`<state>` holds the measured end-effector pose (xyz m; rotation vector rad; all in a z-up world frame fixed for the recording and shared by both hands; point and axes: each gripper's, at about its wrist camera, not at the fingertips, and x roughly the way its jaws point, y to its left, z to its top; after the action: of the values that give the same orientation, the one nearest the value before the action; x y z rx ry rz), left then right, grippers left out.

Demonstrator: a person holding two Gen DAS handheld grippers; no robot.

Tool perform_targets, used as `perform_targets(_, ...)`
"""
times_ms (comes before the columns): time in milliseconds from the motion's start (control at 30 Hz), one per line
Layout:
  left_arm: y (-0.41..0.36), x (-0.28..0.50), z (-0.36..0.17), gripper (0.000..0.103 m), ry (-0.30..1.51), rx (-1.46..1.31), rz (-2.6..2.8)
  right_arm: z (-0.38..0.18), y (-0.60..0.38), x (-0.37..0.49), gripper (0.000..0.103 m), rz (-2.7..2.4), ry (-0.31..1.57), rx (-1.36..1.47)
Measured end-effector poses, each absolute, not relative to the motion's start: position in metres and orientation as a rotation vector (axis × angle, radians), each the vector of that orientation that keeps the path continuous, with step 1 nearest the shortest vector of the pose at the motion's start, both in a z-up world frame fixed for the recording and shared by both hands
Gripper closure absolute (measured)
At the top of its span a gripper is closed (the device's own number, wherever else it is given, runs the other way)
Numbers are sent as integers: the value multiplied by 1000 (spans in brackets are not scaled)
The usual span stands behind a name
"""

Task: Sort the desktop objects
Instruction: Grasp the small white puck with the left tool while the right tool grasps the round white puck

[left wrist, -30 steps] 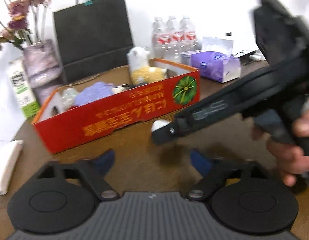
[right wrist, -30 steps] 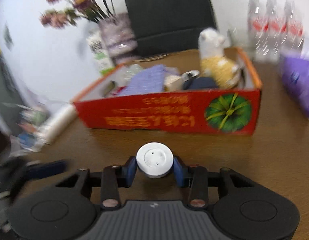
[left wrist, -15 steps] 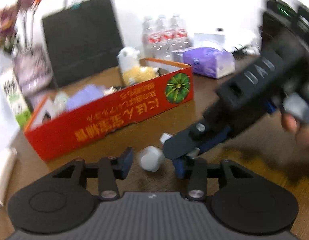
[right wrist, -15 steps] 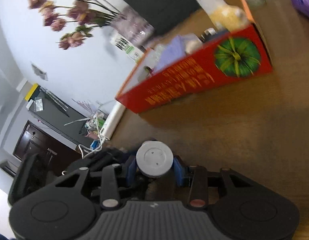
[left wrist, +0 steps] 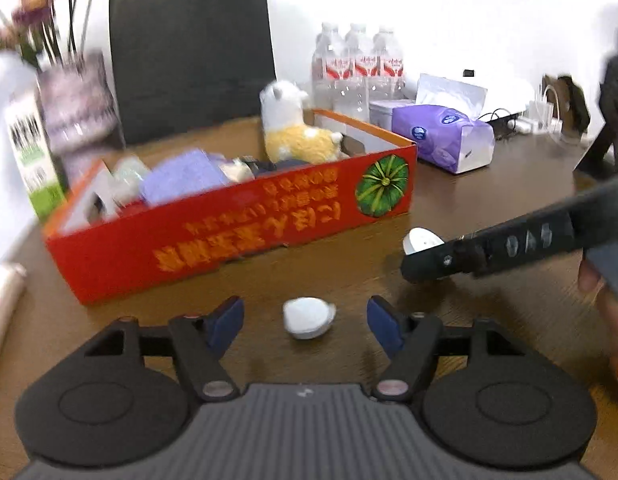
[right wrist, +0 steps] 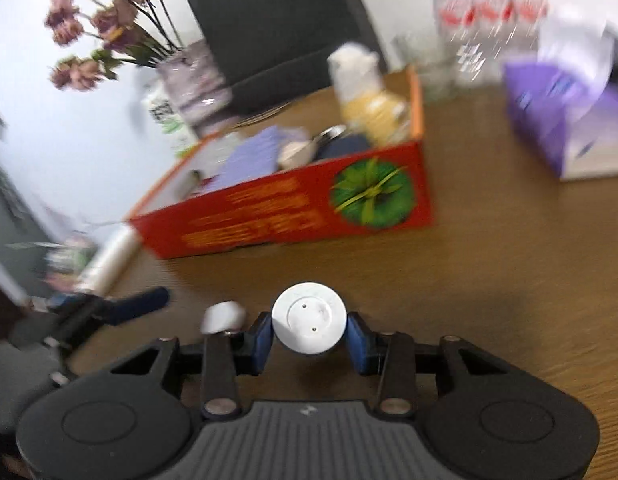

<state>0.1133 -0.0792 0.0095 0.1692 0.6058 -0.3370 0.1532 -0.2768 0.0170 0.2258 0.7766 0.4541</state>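
My left gripper [left wrist: 307, 318] is open over the brown table. A small white rounded piece [left wrist: 308, 317] lies on the table between its blue pads, touching neither. My right gripper [right wrist: 310, 334] is shut on a white round disc [right wrist: 309, 323], held just above the table; it also shows in the left wrist view [left wrist: 421, 240] at the tip of the right gripper. The small white piece also shows in the right wrist view [right wrist: 224, 317], left of my right gripper. The red cardboard box [left wrist: 229, 236] stands behind, holding a plush alpaca [left wrist: 293, 128] and several items.
Behind the box stand a black paper bag [left wrist: 189, 48], a flower vase [left wrist: 77, 108], a carton [left wrist: 31, 156] and water bottles [left wrist: 359, 68]. A purple tissue pack [left wrist: 445, 136] lies at the right. A white roll [right wrist: 109, 260] lies at the table's left edge.
The small white piece has come off the disc and now lies between my left pads, which have opened wider. My right gripper has pulled away to the right with the disc.
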Motion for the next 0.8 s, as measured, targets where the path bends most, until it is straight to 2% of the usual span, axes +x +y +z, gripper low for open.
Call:
perform_targets(33, -81, 119, 5, 53, 637, 146, -349, 18, -275, 151, 64, 428, 763, 192)
perform_targets(67, -83, 119, 2, 57, 653, 138, -349, 18, -272, 150, 64, 404, 751, 153)
perform_targets(133, -86, 115, 3, 86, 642, 131, -356, 17, -263, 146, 63, 375, 735, 71)
perform_targets(200, -85, 113, 2, 94, 642, 118, -345, 16, -256, 141, 57, 373, 721, 14)
perform_targets(233, -83, 112, 2, 96, 644, 101, -327, 16, -253, 139, 45, 372, 712, -11)
perform_targets(267, -82, 112, 2, 97, 646, 87, -312, 17, -249, 137, 38, 362, 699, -39)
perform_targets(300, -80, 110, 2, 99, 647, 70, -298, 17, -245, 135, 36, 349, 684, -66)
perform_targets(400, -78, 112, 3, 95, 649, 52, -289, 15, -237, 133, 37, 331, 648, -133)
perform_targets(467, -83, 117, 4, 85, 645, 76, -266, 12, -235, 133, 39, 328, 653, -154)
perform_targets(533, -83, 125, 5, 70, 649, 78, -259, 12, -236, 134, 48, 323, 653, -147)
perform_targets(600, -79, 135, 4, 63, 671, 29, -268, 12, -242, 136, 51, 317, 664, -116)
perform_targets(700, -74, 145, 5, 58, 685, -33, -290, 11, -250, 140, 51, 315, 676, -75)
perform_targets(800, -80, 153, 5, 44, 687, -48, -327, 11, -250, 141, 45, 308, 680, -88)
